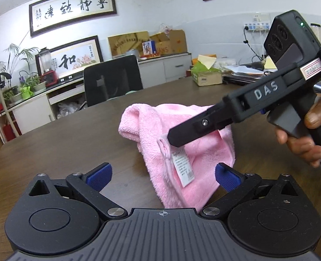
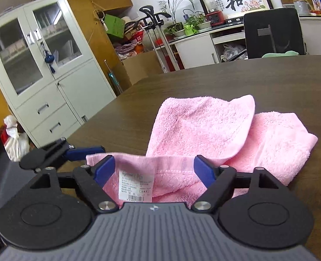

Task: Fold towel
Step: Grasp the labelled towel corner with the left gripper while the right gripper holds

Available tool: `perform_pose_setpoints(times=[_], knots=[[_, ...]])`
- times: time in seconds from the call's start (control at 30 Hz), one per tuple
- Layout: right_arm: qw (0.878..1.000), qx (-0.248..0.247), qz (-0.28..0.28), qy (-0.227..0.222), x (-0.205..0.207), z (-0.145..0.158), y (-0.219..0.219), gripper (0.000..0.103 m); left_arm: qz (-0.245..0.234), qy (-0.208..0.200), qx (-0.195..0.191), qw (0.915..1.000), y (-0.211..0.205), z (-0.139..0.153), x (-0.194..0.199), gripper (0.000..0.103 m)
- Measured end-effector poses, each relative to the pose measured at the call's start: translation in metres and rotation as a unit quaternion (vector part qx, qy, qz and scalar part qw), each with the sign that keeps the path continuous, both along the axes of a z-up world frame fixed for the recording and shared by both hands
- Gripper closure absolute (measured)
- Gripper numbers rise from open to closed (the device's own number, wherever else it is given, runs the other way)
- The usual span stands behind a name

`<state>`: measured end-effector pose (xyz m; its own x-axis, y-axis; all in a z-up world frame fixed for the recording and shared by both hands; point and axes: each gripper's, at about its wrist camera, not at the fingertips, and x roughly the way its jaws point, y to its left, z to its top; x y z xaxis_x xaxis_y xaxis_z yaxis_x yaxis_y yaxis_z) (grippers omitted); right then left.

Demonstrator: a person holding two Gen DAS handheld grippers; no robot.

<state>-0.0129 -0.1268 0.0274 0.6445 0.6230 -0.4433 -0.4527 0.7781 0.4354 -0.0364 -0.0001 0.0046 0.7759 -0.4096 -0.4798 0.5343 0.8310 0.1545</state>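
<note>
Left hand-held gripper (image 1: 163, 176) spread, towel (image 1: 180, 152) ahead (rumpled), tilted down

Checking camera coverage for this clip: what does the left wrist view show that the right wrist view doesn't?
Only the left wrist view: the whole right gripper from the side, the hand on its grip, a tissue box and a calligraphy frame.

Only the right wrist view: a cabinet, and the towel's hem lying between the right gripper's open blue pads.

Both: the pink towel, its label, the table, the chair.
</note>
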Motion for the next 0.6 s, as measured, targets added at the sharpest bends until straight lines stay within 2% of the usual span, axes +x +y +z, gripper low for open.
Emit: perform_pose_setpoints(times=[0.17, 0.23, 0.27, 0.33, 0.43, 0.5, 0.6], knots=[[1.000, 0.019, -0.013, -0.005, -0.002, 0.006, -0.009, 0.014, 0.020, 0.007, -0.016, 0.9996, 0.000, 0.004, 0.000, 0.018], [0.999, 0.026, -0.023, -0.008, -0.003, 0.008, -0.015, 0.013, 0.028, 0.003, -0.020, 0.9994, 0.002, 0.007, -0.002, 0.034], [0.999, 0.030, -0.029, -0.009, -0.004, 0.009, -0.018, 0.012, 0.030, 0.003, -0.022, 0.9993, 0.002, 0.008, -0.002, 0.036], [0.998, 0.045, -0.043, -0.007, -0.004, 0.010, -0.028, 0.011, 0.033, 0.004, -0.020, 0.9992, 0.002, 0.009, -0.002, 0.056], [0.996, 0.061, -0.063, -0.005, -0.004, 0.011, -0.040, 0.010, 0.038, 0.008, -0.013, 0.9992, 0.001, 0.008, -0.001, 0.075], [0.995, 0.065, -0.076, -0.003, -0.003, 0.009, -0.046, 0.010, 0.041, 0.007, -0.014, 0.9990, 0.002, 0.009, -0.001, 0.085], [0.994, 0.063, -0.089, -0.001, -0.002, 0.007, -0.051, 0.010, 0.049, 0.001, -0.023, 0.9986, 0.006, 0.012, -0.002, 0.091]])
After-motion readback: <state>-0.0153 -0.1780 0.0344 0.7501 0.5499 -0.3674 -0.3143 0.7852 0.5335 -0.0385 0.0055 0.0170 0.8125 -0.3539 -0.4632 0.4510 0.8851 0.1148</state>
